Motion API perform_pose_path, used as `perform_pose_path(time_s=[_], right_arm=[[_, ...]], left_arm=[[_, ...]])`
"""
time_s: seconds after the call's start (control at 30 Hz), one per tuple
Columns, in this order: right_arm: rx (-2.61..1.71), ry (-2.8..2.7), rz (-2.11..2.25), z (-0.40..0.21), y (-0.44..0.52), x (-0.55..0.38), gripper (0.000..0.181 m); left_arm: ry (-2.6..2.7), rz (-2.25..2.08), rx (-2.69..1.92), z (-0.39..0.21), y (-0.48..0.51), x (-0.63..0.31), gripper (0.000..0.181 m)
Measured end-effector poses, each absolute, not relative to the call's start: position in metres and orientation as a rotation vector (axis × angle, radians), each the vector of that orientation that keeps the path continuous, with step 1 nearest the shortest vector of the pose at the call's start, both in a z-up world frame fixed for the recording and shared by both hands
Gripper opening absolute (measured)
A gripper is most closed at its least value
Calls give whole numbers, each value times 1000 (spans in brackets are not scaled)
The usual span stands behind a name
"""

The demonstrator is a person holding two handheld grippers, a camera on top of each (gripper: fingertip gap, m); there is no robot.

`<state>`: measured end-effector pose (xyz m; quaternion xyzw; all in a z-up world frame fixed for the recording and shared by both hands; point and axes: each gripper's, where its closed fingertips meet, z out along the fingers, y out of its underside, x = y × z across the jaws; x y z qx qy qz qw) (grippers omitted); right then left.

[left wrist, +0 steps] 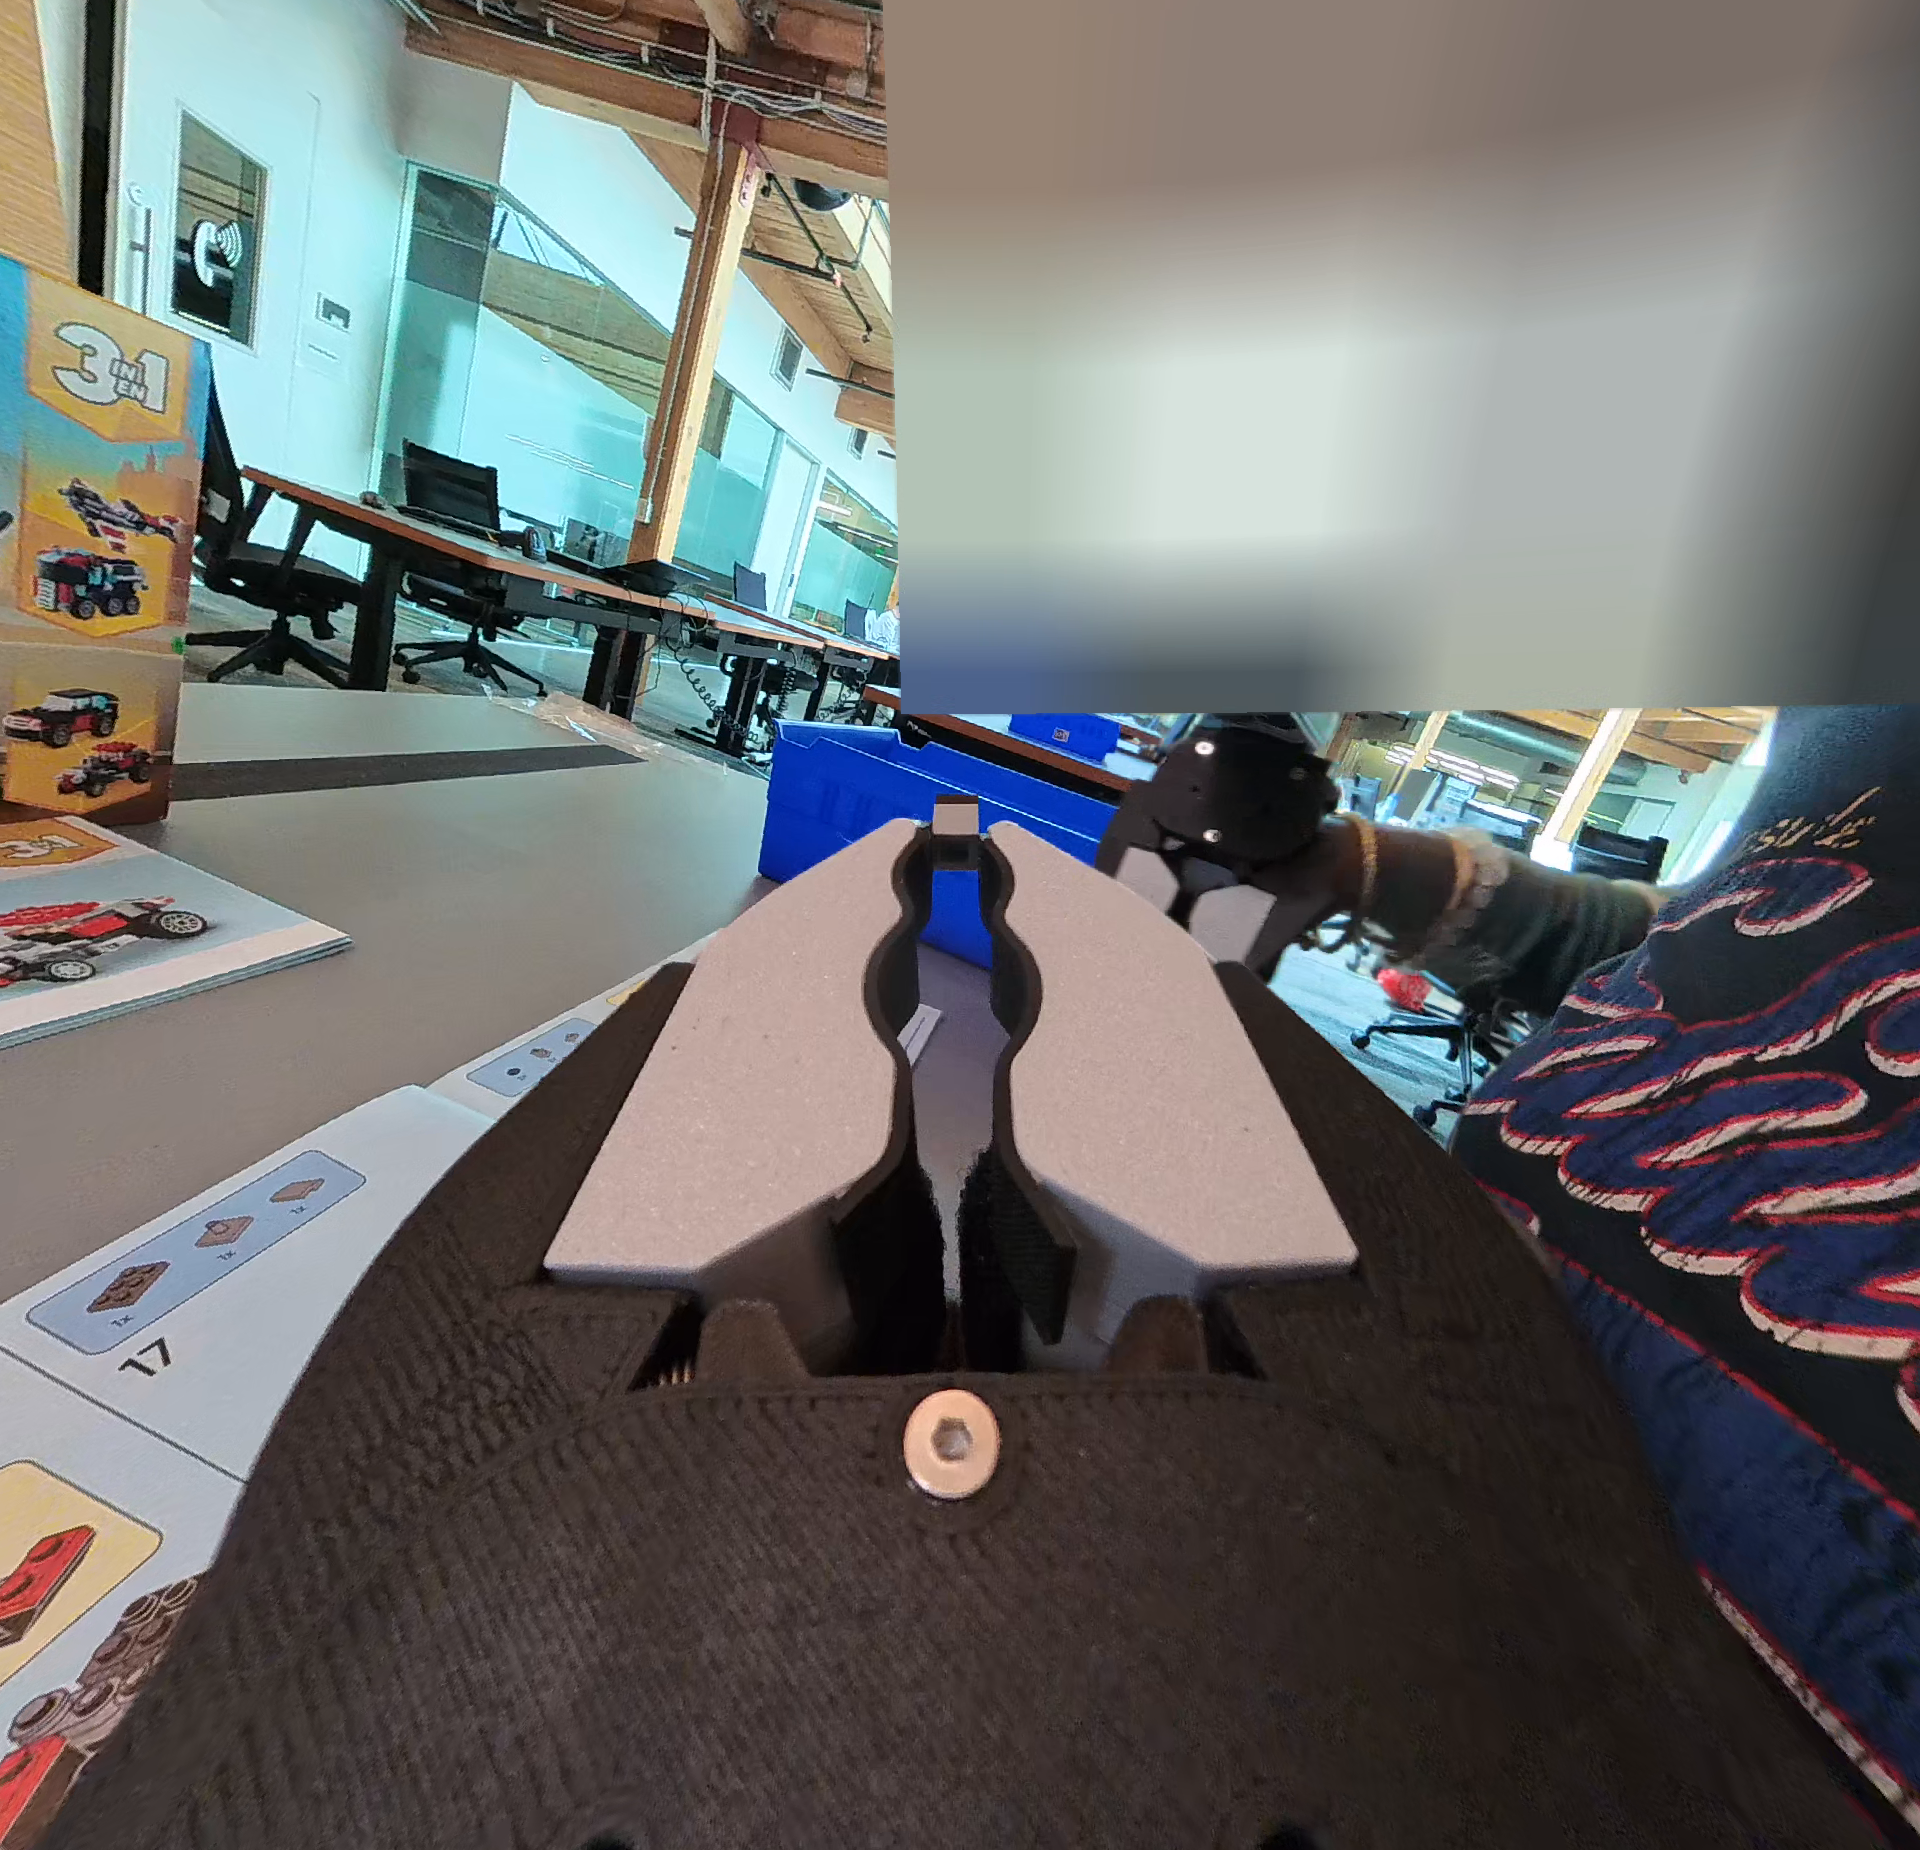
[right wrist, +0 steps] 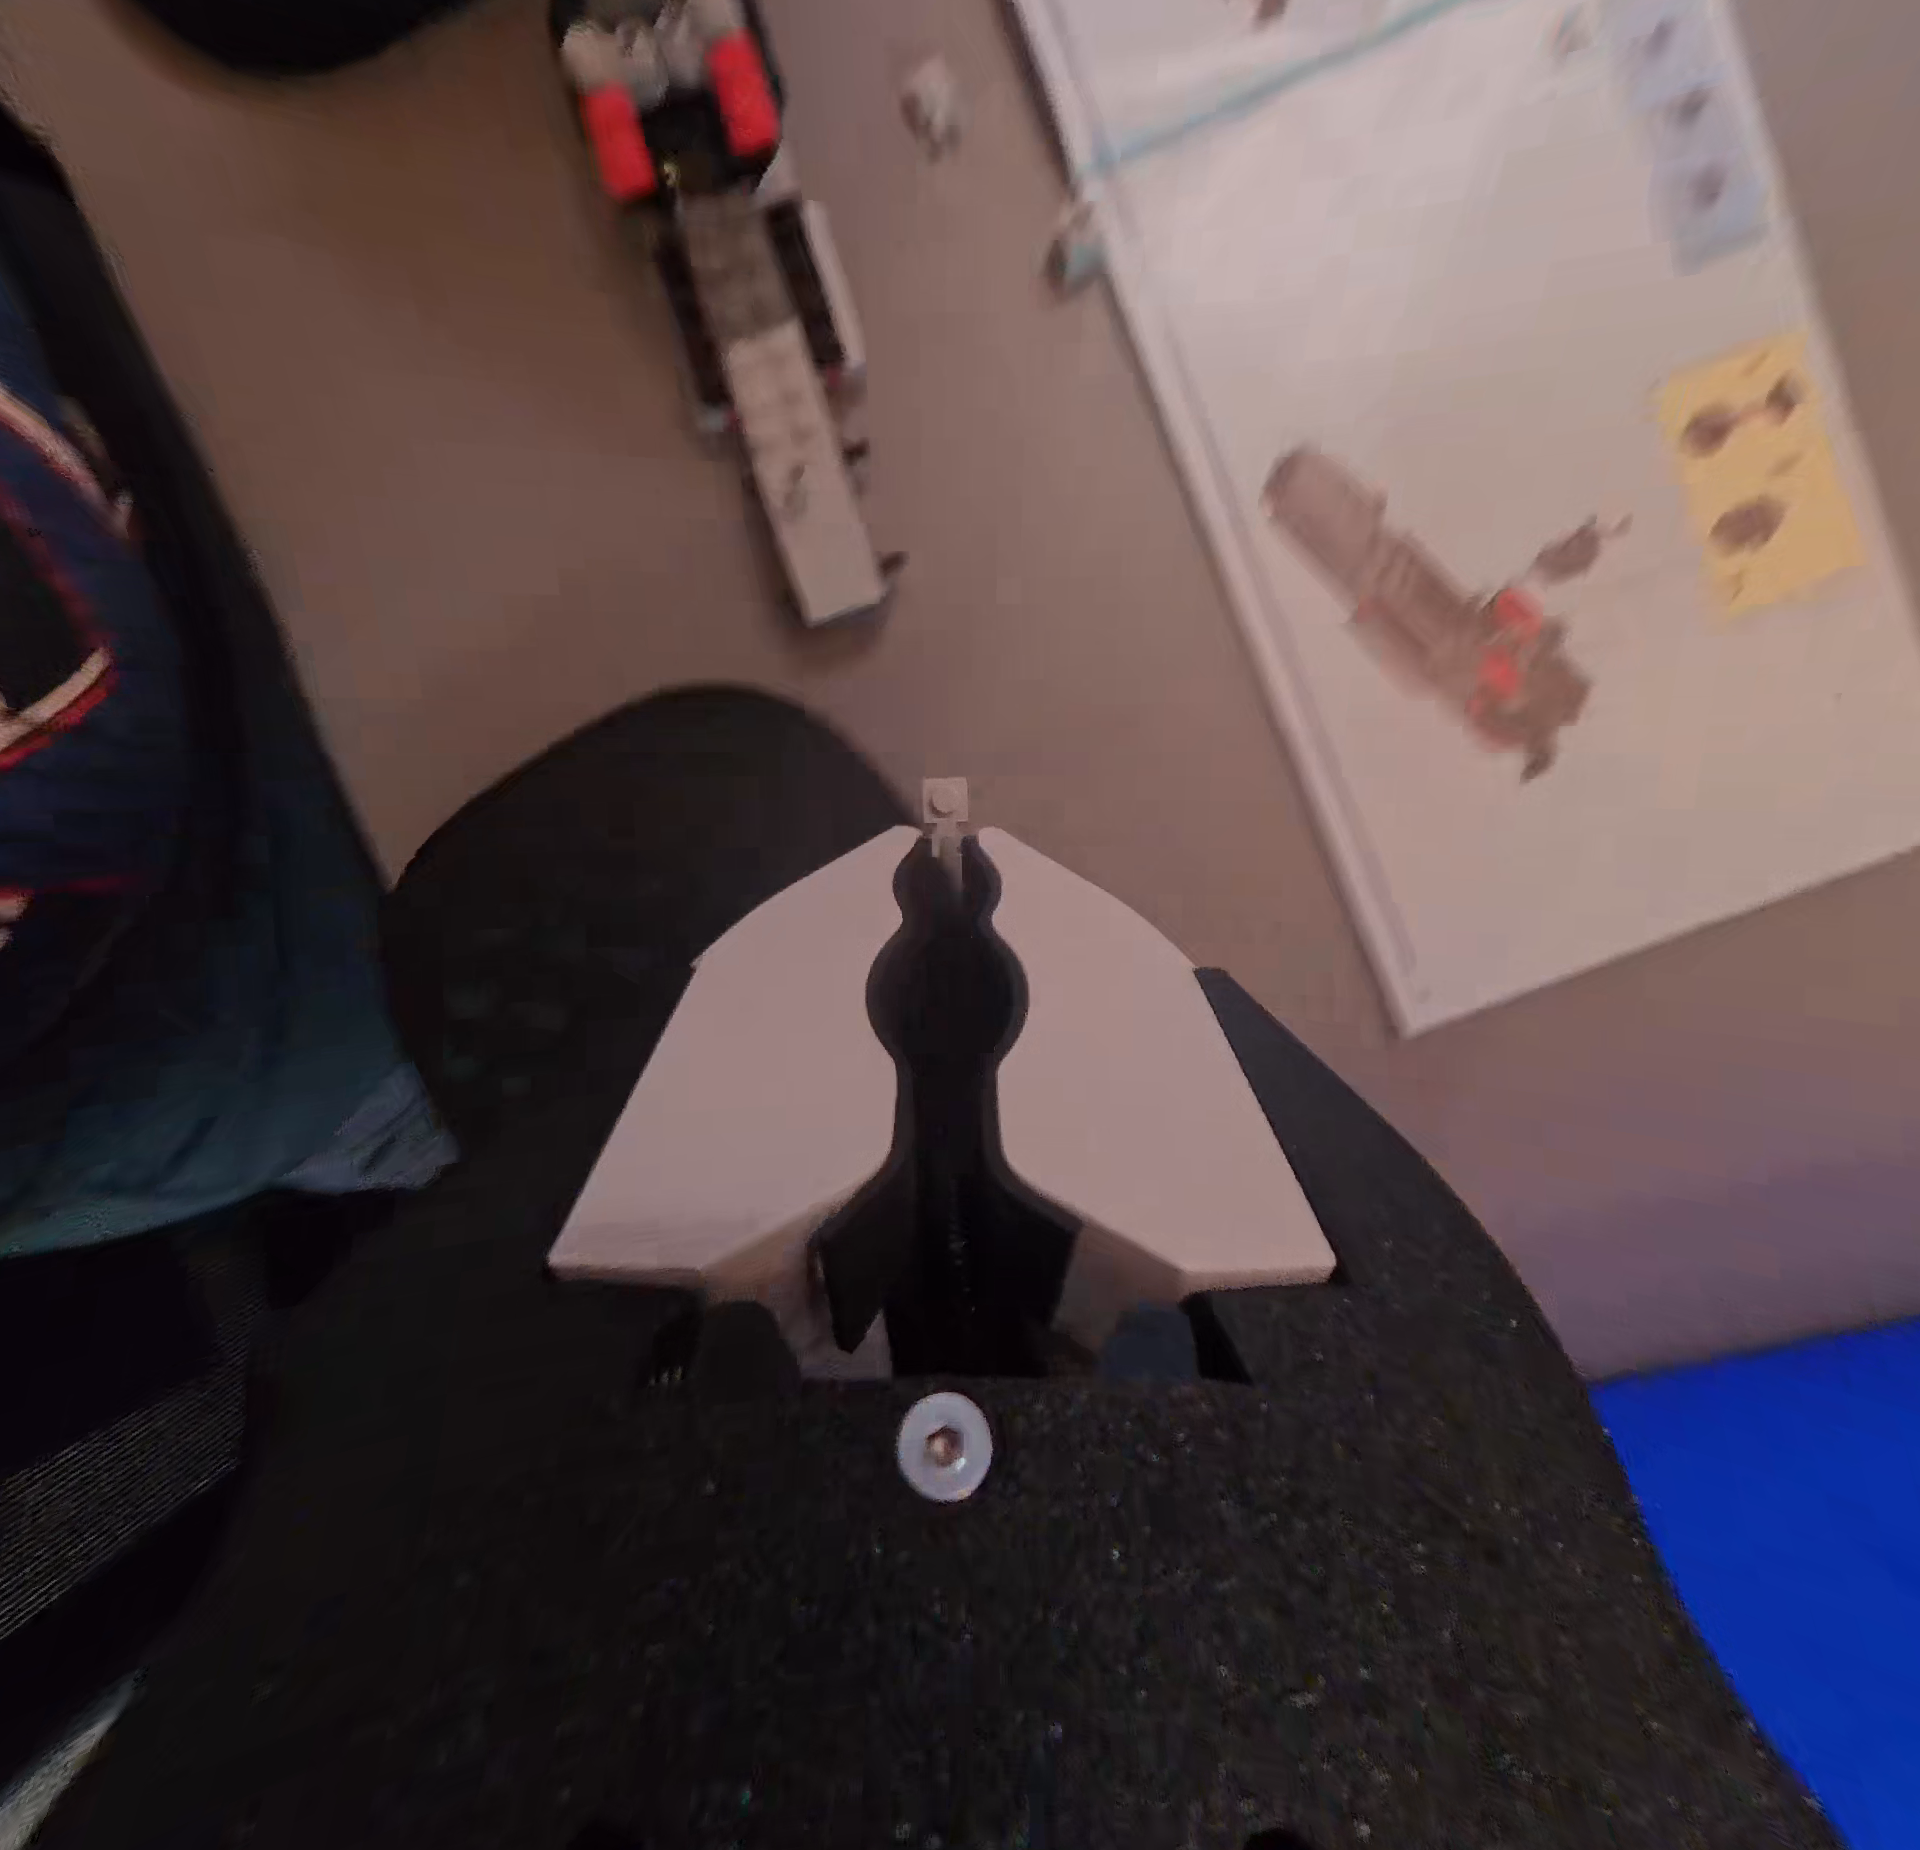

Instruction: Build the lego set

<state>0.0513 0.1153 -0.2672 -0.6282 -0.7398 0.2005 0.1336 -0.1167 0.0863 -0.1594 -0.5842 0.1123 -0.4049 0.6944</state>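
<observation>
My left gripper is shut on a small lego piece, light grey on top and black below, held at the fingertips above the table. My right gripper is shut on a tiny light grey lego piece that sticks out past the tips. The right gripper also shows in the left wrist view, black, held by a hand at the right. The partly built lego model, black, grey and white with two red cylinders, lies on the table ahead of the right gripper. The right wrist view is blurred.
An open instruction booklet lies right of the model, with its pages also under the left gripper. Two small loose pieces lie near it. A blue bin stands ahead. The lego box and another booklet are at the left. My right fingertips sit around 20 centimetres from my left ones.
</observation>
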Motion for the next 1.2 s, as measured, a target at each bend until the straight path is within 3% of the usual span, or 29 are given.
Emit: perform_pose_path(time_s=[0.67, 1.2], right_arm=[[-1824, -2246, 499, -277, 91, 87, 10], [-1963, -2112, 851, -280, 93, 82, 12]], left_arm=[[305, -876, -1322, -161, 85, -108, 8], [324, -872, -1326, -162, 84, -105, 8]])
